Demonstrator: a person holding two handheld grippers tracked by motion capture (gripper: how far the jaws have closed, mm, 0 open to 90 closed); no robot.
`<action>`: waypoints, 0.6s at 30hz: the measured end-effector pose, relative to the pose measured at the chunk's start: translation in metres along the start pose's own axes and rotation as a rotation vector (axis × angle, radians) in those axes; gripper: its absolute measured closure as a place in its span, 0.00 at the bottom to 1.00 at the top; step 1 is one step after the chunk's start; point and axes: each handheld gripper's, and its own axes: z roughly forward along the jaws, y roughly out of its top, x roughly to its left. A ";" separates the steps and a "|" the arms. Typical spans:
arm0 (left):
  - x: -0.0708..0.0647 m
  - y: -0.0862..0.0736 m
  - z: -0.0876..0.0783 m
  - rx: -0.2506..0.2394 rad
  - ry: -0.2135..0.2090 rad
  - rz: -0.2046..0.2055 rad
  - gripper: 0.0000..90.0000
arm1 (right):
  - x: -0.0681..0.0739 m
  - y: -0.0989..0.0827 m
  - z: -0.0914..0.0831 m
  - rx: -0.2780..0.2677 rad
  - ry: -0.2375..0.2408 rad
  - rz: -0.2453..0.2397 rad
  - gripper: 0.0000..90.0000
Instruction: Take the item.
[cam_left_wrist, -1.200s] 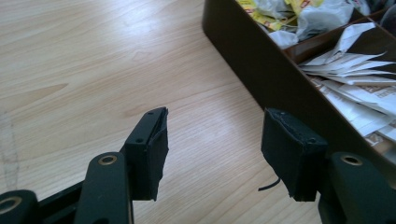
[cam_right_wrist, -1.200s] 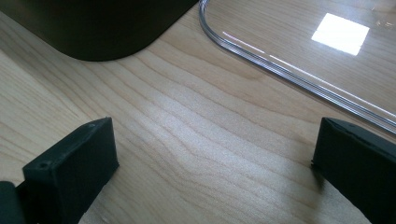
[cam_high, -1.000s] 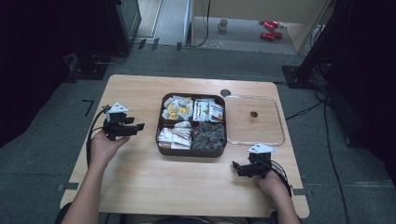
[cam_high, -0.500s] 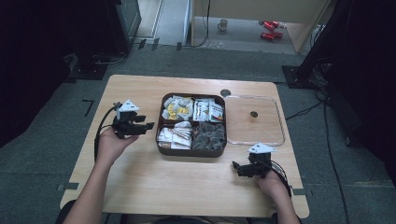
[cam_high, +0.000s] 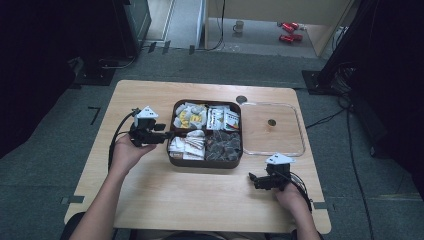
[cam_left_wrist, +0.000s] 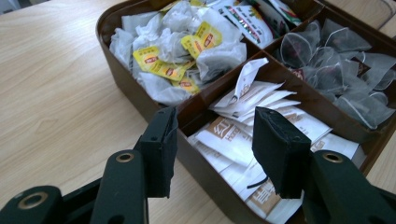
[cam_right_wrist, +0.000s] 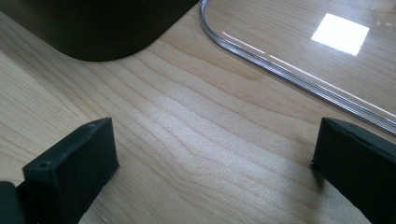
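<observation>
Four compartments are counted in the brown divided box (cam_high: 206, 161); print on the white sachets (cam_left_wrist: 243, 135) is partly hidden behind the left gripper (cam_left_wrist: 212, 144). Its jaws, just closing, are held half apart at the box's near-left wall, nothing gripped. Yellow-tagged tea bags (cam_left_wrist: 177, 51) and mesh tea bags (cam_left_wrist: 336, 65) are seen beyond. The box's clear lid (cam_high: 272, 129) lies right of it on the wooden table (cam_high: 150, 190). The right gripper (cam_high: 256, 179), wide open and empty, rests near the box's near-right corner. Grey floor surrounds.
</observation>
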 end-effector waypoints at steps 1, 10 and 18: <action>0.000 0.000 0.000 0.000 0.000 0.000 0.57 | 0.000 0.000 0.000 0.000 0.000 0.000 0.00; -0.006 0.009 0.011 0.024 -0.031 0.028 0.59 | 0.000 0.000 0.000 0.000 0.000 0.000 0.00; -0.009 0.014 0.022 0.020 -0.047 0.055 0.65 | 0.000 0.000 0.000 0.000 0.000 -0.001 0.00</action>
